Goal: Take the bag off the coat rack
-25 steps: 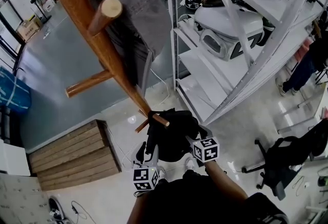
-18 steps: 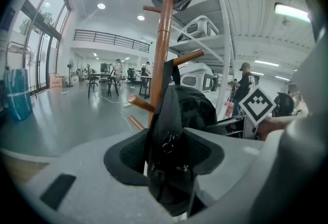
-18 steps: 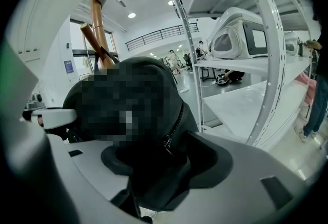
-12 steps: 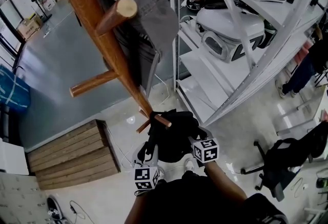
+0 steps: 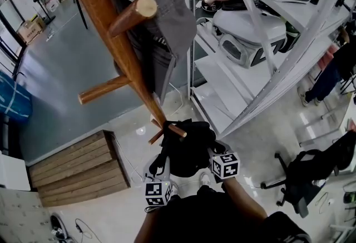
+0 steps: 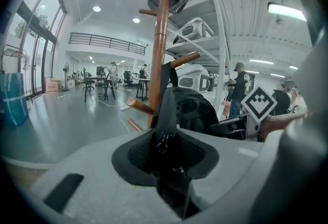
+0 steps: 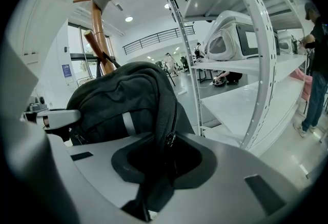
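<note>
1. The black bag hangs from a low peg of the wooden coat rack, close to the foot of its pole.
2. The left claw is at the bag's left side. Its jaws have just been closing and are clamped on a black strap of the bag. The strap runs from between them up toward the pole.
3. The right claw is at the bag's right side. Its jaws have just been closing and pinch the bag's zippered edge. The bag's body bulges above and to the left of them.
4. In the head view the bag lies between the two claws, just beyond their tips.
5. A grey jacket hangs on a higher peg, and white shelving stands to the right of the rack.
</note>
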### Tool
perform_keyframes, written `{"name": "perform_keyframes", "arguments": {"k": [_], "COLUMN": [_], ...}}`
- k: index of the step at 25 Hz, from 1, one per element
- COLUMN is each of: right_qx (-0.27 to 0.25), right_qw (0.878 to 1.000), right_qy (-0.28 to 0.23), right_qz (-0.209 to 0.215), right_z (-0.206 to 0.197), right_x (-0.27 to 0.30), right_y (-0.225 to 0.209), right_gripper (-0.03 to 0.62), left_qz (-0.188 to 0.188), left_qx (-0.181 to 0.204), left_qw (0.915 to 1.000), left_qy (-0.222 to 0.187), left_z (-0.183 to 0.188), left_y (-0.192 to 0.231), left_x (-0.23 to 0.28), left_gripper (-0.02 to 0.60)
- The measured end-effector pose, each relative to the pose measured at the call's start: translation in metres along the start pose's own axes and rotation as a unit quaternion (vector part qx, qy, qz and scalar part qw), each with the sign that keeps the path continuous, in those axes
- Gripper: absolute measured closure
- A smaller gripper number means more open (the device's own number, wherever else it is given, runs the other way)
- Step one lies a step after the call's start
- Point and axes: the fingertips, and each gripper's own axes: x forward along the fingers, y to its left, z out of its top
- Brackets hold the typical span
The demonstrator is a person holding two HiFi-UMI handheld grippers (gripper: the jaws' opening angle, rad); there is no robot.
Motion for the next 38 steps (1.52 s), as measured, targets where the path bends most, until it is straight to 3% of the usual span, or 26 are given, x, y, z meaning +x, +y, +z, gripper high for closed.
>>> {"name": "perform_keyframes", "arguments": {"k": [21, 38], "right_qx": [0.011, 0.015], "right_qw": [1.0, 0.999], "right_qy": [-0.012, -0.042], "right_qz": [0.008, 0.004], "right_z": [0.002, 0.015], "right_x": [-0.024, -0.055], "right_y": [0.008, 0.014], "right_gripper": [0.531, 0.533], "left_qz": [-0.027, -0.05], "left_qx": [-0.013, -0.002], "left_qw": [0.9991, 0.9969], "left_qy": [-0.028, -0.062], "left_z": [0.014, 0.036], "left_y": [-0.011, -0.027], "left_x": [-0.014, -0.033], "left_gripper": [0.499, 0.5]}}
